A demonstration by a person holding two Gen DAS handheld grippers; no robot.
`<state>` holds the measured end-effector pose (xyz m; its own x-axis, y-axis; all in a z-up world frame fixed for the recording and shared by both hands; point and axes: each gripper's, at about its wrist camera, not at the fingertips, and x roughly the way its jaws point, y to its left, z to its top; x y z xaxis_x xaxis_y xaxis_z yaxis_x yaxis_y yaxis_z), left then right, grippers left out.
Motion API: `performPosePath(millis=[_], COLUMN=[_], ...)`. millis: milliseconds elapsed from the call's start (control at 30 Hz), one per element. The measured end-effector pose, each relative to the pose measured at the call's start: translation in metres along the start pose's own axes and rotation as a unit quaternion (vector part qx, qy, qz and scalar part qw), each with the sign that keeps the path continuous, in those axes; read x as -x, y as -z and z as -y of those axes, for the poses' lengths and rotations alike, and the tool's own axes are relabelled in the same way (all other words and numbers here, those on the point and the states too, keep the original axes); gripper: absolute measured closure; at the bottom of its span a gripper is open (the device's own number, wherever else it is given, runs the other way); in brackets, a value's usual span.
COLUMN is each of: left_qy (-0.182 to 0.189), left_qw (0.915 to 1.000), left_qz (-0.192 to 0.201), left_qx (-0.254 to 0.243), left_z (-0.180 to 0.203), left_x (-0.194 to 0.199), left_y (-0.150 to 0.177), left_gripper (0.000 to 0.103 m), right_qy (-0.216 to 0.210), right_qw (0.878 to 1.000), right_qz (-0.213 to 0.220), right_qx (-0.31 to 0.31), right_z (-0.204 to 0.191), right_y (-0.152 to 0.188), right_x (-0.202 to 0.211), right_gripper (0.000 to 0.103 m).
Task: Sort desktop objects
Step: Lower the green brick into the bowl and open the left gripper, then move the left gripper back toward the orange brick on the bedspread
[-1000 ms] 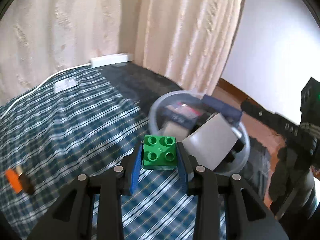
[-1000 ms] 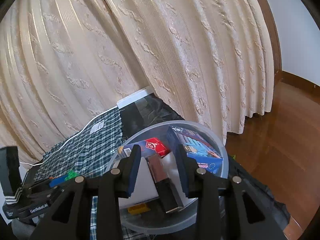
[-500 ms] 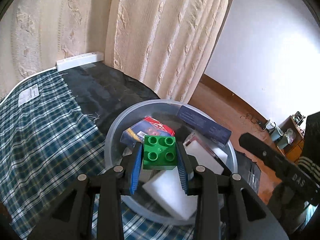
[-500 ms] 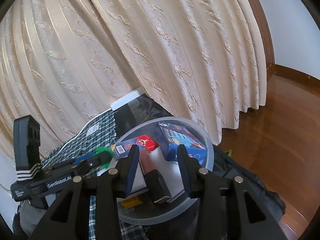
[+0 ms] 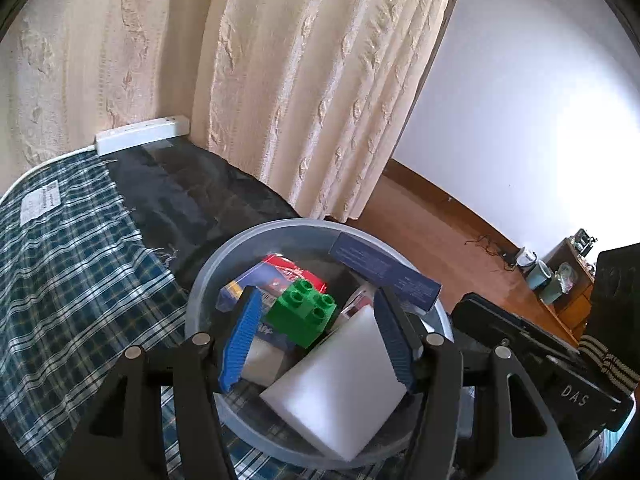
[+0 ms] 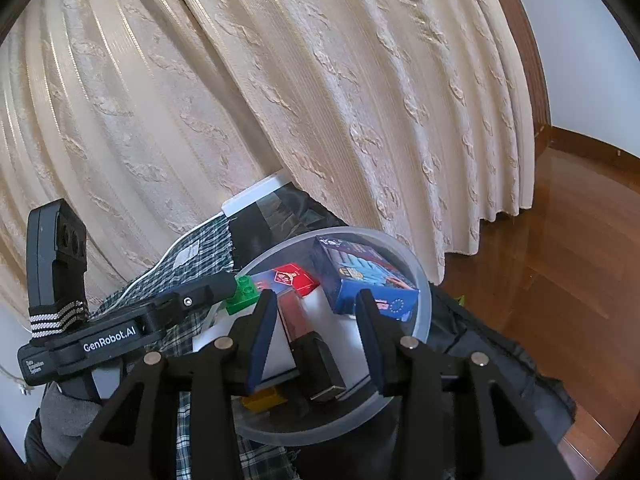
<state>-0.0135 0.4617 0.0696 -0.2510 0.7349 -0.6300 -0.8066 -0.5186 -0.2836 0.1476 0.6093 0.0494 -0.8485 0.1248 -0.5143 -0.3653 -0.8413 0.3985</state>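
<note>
A round clear plastic bin (image 5: 208, 280) holds several boxes and a white foam block (image 5: 340, 392). My left gripper (image 5: 316, 340) is open above the bin. The green brick (image 5: 302, 318) sits tilted between the spread fingers, touching neither, over the boxes. In the right wrist view the brick (image 6: 242, 294) shows at the left gripper's tip. My right gripper (image 6: 316, 332) is open over the bin (image 6: 420, 340), with a dark red and black object (image 6: 308, 344) lying between its fingers in the bin; contact cannot be told.
A plaid cloth (image 5: 60, 280) covers the table left of the bin. A white power strip (image 5: 140, 140) lies at the table's far edge by the curtain (image 5: 300, 80). A blue box (image 6: 364, 276) and a red box (image 6: 292, 280) lie in the bin.
My left gripper has opened and let go of the green brick, which now tilts over the boxes in the bin. My right gripper has opened wider.
</note>
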Motion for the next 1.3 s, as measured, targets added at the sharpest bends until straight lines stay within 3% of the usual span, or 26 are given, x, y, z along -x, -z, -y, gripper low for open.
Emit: performPosePath(millis=[167,600,1300], left_qy=[-0.015,-0.111,-0.183], left_qw=[0.9998,0.9934,0.9828], left_qz=[0.002,0.022,0.023], left_qx=[0.013,-0.018,0.009], left_z=[-0.008,-0.01,-0.055], left_x=[0.008,0.045,0.092], left_y=[0.003,0.017,0.051], left_gripper=[0.041,0.041,0.041], right_qy=[-0.004,-0.026,-0.073], right_qw=[1.0,0.999,0.995], right_qz=[-0.002,-0.009,-0.031], right_qx=[0.001,0.023,0.067], right_z=[-0.002,-0.028,-0.089], right_y=[0.003,0.009,0.024], right_x=[0.003,0.008,-0.001], right_gripper=[0.055,0.052,0.047])
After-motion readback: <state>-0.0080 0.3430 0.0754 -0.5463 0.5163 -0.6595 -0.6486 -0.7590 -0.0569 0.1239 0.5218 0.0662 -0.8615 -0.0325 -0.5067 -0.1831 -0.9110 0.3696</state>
